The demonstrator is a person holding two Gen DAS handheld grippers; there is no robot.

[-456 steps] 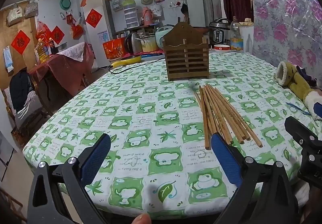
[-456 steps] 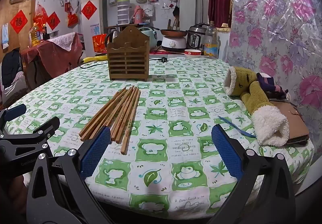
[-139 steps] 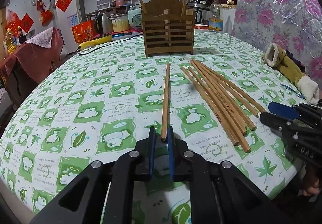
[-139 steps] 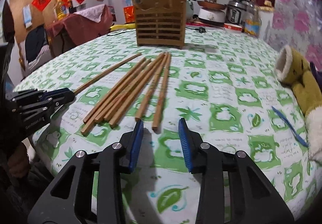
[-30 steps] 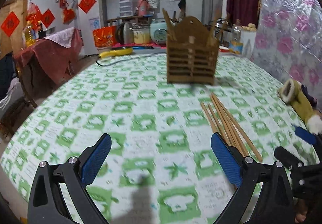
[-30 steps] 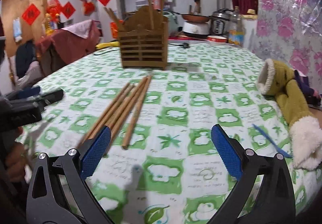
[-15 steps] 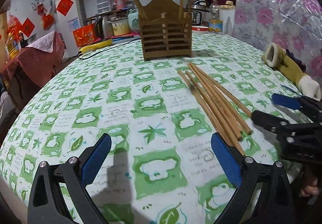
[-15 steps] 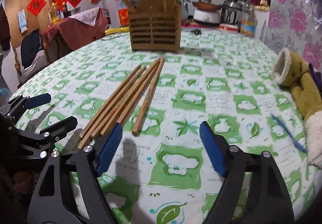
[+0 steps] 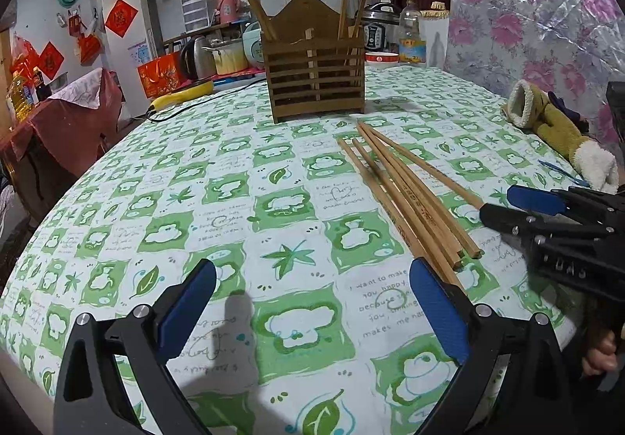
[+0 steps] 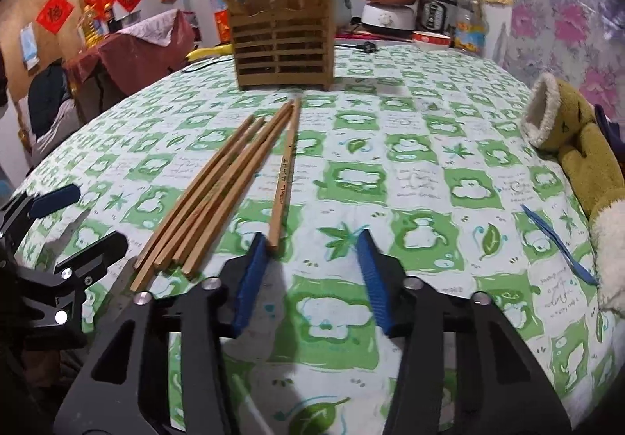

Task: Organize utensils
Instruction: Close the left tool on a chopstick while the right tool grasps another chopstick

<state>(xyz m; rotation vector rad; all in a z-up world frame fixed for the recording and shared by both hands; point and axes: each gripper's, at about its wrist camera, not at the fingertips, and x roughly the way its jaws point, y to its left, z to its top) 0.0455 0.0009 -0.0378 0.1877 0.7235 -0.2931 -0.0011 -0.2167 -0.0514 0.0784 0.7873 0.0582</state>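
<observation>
Several wooden chopsticks (image 9: 406, 185) lie in a loose bundle on the green-and-white tablecloth (image 9: 218, 200); they also show in the right wrist view (image 10: 230, 177). A slatted wooden holder (image 9: 314, 72) stands at the far side with a few chopsticks upright in it, also in the right wrist view (image 10: 283, 44). My left gripper (image 9: 312, 302) is open and empty, left of the bundle's near ends. My right gripper (image 10: 312, 271) is partly open and low over the table; its left pad (image 10: 250, 275) is at the near end of the rightmost chopstick (image 10: 283, 177).
A yellow fleece-lined glove (image 10: 574, 146) and a thin blue strip (image 10: 558, 243) lie at the table's right side. A bottle (image 9: 410, 32), a rice cooker (image 9: 375, 29) and a bowl (image 9: 381, 58) stand behind the holder. The table's near edge is just below both grippers.
My right gripper has moved in toward the bundle, dropped lower, and its jaws have narrowed around the end of the rightmost chopstick. My left gripper stays open and has shifted little.
</observation>
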